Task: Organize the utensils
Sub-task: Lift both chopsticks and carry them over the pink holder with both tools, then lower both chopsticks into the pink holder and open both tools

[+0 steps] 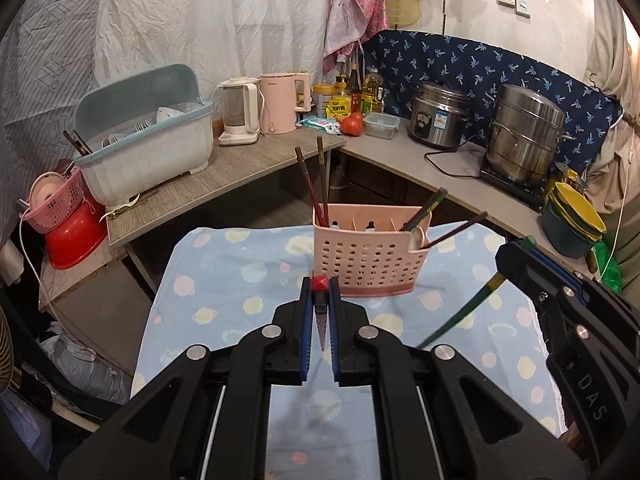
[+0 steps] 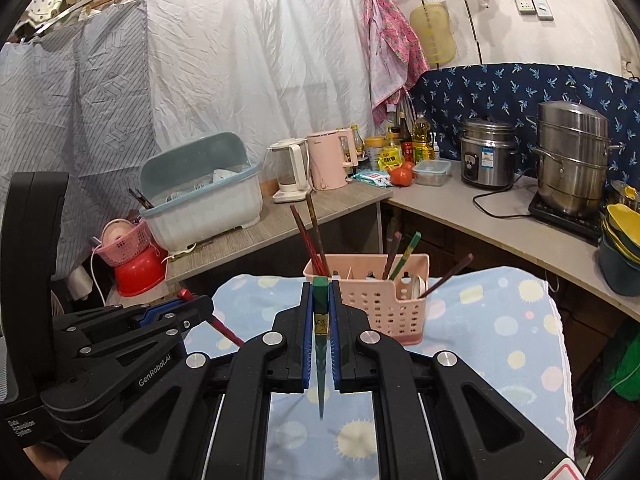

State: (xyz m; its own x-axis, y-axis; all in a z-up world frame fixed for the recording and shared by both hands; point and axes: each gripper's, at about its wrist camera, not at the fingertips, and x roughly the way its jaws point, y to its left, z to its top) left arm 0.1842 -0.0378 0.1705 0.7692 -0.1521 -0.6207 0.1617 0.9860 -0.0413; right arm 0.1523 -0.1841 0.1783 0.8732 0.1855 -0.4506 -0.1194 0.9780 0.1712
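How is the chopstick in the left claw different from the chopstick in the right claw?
The left claw pinches a red chopstick, while the right claw pinches a green chopstick. The red one has a rounded end; the green one looks squared. Both are clamped near the thick end, tips pointing back.

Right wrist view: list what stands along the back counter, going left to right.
Dish rack → clear kettle → pink kettle → tomatoes → lidded food container → rice cooker → steel steamer pot → stacked bowls.
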